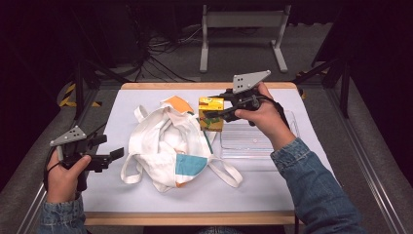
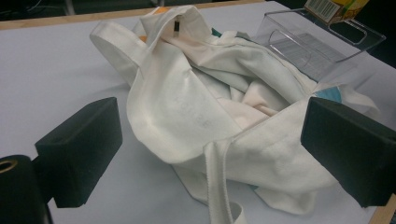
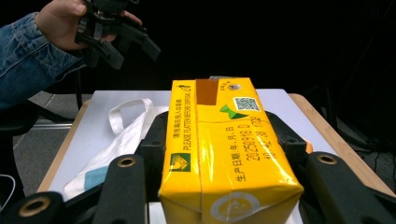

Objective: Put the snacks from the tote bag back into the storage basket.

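A yellow drink carton (image 1: 211,113) hangs above the table's far middle, over the upper right edge of a crumpled white cloth bag (image 1: 165,146). My right gripper (image 1: 213,117) is shut on it; in the right gripper view the carton (image 3: 224,154) sits clamped between both jaws. At the table's left, my left gripper (image 1: 116,155) stands open and points at the bag. In the left gripper view its jaws stand wide apart just short of the bag (image 2: 210,107), touching nothing. The bag's mouth faces up, and its handles trail on the table.
A clear plastic tray (image 1: 253,141) lies to the right of the bag, under my right wrist, and looks bare inside. The white table has a wooden front edge (image 1: 195,218). Dark floor, cables and a stand's legs (image 1: 243,44) lie beyond the far edge.
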`<control>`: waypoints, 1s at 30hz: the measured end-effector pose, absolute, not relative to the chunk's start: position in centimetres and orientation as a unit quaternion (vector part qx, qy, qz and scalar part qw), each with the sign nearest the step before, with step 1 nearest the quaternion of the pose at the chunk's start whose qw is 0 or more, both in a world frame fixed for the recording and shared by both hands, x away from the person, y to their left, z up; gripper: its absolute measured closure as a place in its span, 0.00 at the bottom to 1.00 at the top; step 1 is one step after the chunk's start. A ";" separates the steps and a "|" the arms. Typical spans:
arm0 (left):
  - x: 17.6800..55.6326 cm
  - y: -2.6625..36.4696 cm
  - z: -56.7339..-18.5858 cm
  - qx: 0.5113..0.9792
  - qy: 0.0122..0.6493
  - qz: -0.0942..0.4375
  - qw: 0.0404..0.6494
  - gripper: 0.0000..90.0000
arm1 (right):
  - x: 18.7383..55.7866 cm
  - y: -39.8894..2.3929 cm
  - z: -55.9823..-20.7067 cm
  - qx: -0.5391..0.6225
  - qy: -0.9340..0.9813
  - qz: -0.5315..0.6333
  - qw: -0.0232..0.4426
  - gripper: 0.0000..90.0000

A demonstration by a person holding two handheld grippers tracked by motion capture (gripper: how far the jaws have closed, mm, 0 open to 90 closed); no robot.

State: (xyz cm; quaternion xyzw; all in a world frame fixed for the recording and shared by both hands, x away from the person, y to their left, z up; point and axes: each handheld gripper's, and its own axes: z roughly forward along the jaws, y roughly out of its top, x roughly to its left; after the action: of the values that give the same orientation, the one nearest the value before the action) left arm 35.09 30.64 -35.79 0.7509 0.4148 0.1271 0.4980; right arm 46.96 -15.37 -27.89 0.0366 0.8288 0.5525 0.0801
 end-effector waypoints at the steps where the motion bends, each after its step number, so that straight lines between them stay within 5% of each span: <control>1: 35.1 30.6 -35.8 0.751 0.416 0.126 0.497 0.07 | 46.9 -15.6 -27.9 0.037 0.830 0.551 0.081 0.57; 30: 35.1 30.5 -36.0 0.758 0.413 0.121 0.490 0.05 | 46.8 -21.0 -29.1 0.073 0.832 0.540 0.101 0.57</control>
State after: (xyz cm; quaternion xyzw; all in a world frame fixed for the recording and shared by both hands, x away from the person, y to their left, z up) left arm 35.12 30.54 -36.00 0.7579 0.4131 0.1206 0.4903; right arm 46.78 -21.04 -29.05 0.0734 0.8321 0.5403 0.1014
